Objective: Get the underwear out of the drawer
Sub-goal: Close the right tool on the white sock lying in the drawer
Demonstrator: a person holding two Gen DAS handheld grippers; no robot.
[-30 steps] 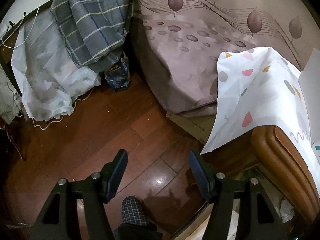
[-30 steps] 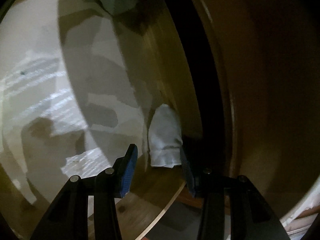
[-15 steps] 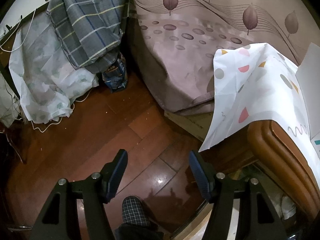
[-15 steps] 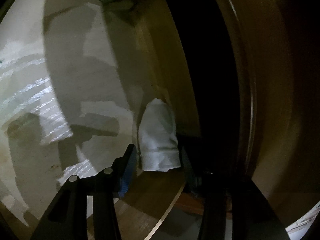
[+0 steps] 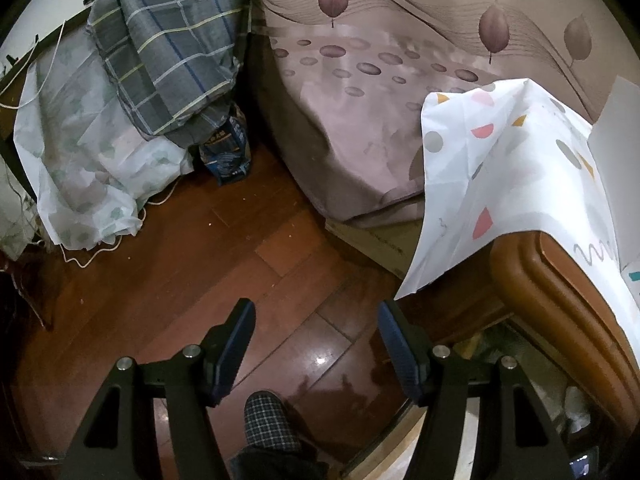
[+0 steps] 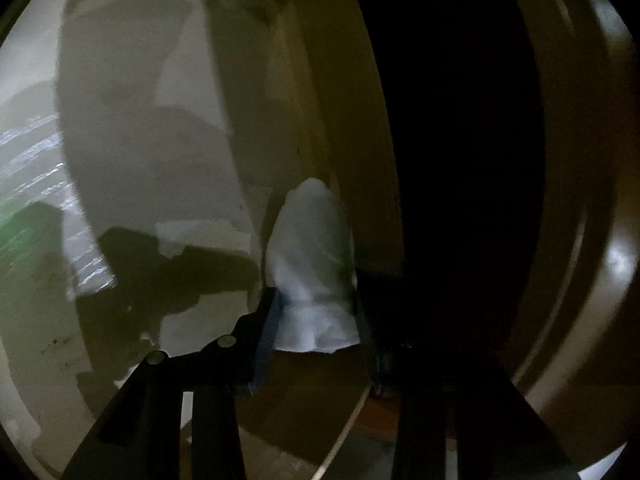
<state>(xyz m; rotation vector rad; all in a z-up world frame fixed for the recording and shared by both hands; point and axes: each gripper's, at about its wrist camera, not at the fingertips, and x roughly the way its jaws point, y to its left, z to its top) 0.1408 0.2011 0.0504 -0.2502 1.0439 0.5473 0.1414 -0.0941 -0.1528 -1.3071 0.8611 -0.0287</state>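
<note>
- While the right gripper (image 6: 316, 320) reaches into the dim drawer (image 6: 168, 128), its jaws are closing, with the white underwear (image 6: 310, 256) between them.
- Both pads sit at the sides of the cloth's near hem and pinch it in slightly; the rolled bundle points away from the camera.
- Underwear lies on the pale drawer floor, against the wooden side wall (image 6: 344, 120) on the right; beyond that wall all is black.
- Gripper shadows fall across the drawer floor to the left of the cloth.
- Left gripper (image 5: 316, 332) hangs over the wood floor (image 5: 192, 264), jaws fairly wide with nothing between them.
- Below it shows a checked slipper (image 5: 268, 424); ahead stand a bed (image 5: 384, 104) and a plaid cloth (image 5: 176, 40), and a patterned sheet (image 5: 512, 168) drapes a wooden cabinet (image 5: 560, 300) on the right.
</note>
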